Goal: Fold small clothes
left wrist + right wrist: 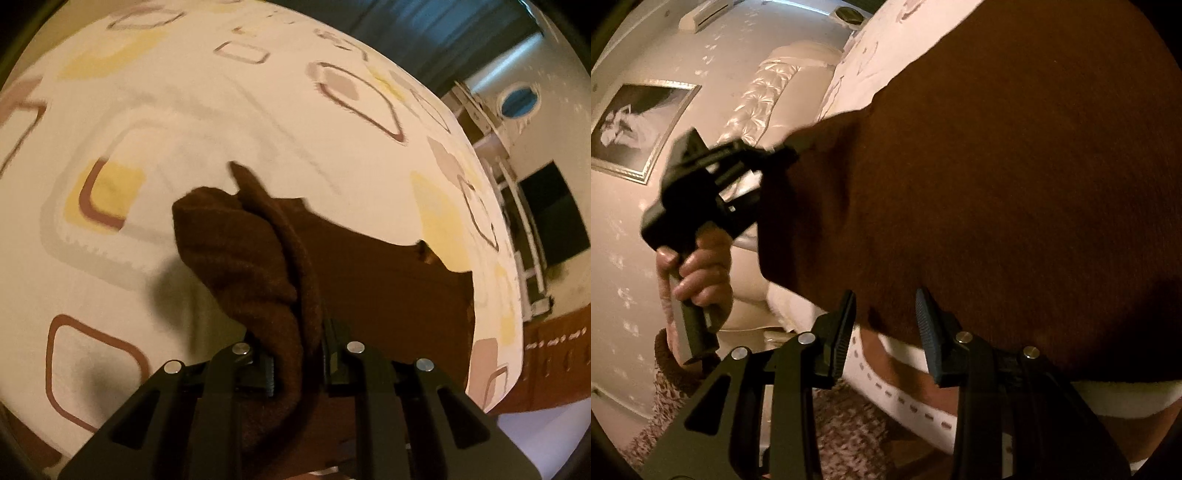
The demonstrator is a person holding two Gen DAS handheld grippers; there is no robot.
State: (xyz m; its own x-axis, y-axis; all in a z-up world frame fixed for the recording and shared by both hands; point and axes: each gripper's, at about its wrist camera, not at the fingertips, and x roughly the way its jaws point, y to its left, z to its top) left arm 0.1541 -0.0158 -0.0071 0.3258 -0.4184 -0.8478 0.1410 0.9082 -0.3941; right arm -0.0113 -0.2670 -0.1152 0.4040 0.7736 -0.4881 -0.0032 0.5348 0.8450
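A dark brown knit garment [240, 251] lies on the patterned bed sheet [184, 110]. One bunched part of it rises between the fingers of my left gripper [295, 354], which is shut on it. In the right wrist view the same garment [1015, 184] fills most of the picture, draped over the bed's edge. There my left gripper [783, 149], held by a hand [698, 273], pinches a lifted corner at the left. My right gripper [886, 314] stands at the garment's lower hem. Its fingers are apart, the hem reaches between their tips, and the pads do not pinch it.
The bed's brown wooden frame [554, 362] runs below the sheet's edge. A white rack [517, 221] and a dark screen [554, 214] stand beyond the bed. A framed picture [639, 129] hangs on the wall beside a tufted headboard [761, 99]. A speckled rug [849, 435] covers the floor.
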